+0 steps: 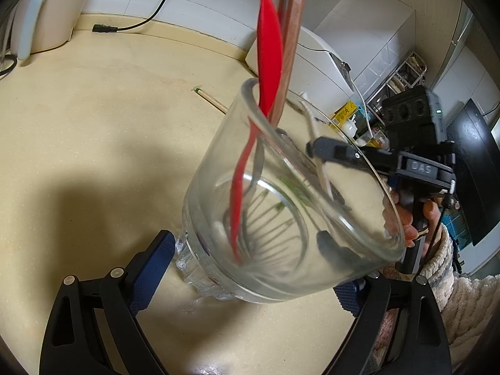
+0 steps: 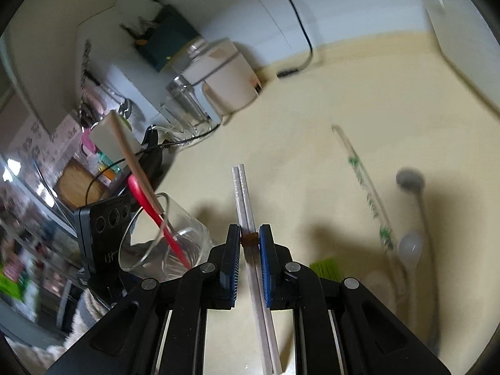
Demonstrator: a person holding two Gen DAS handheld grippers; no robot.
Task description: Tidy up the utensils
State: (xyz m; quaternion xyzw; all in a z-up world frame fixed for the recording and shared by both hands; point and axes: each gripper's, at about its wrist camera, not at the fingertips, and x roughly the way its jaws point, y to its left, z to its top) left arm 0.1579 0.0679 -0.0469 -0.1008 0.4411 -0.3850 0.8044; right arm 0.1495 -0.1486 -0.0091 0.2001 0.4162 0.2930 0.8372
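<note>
Here the glass (image 1: 290, 193), tilted above the table (image 1: 93, 131), holds a red spatula (image 1: 268, 62) and wooden stick (image 1: 290, 31); the left claw (image 1: 247, 268) clamps its base. The right claw (image 2: 250, 240) pinches paired chopsticks (image 2: 243, 193).

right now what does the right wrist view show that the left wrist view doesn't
Only the right wrist view shows the right claw shut on a pair of pale chopsticks, plus a white spoon and a grey ladle lying on the counter. Only the left wrist view shows the left claw gripping the base of the glass. Both show the tilted glass with the red spatula inside.
</note>
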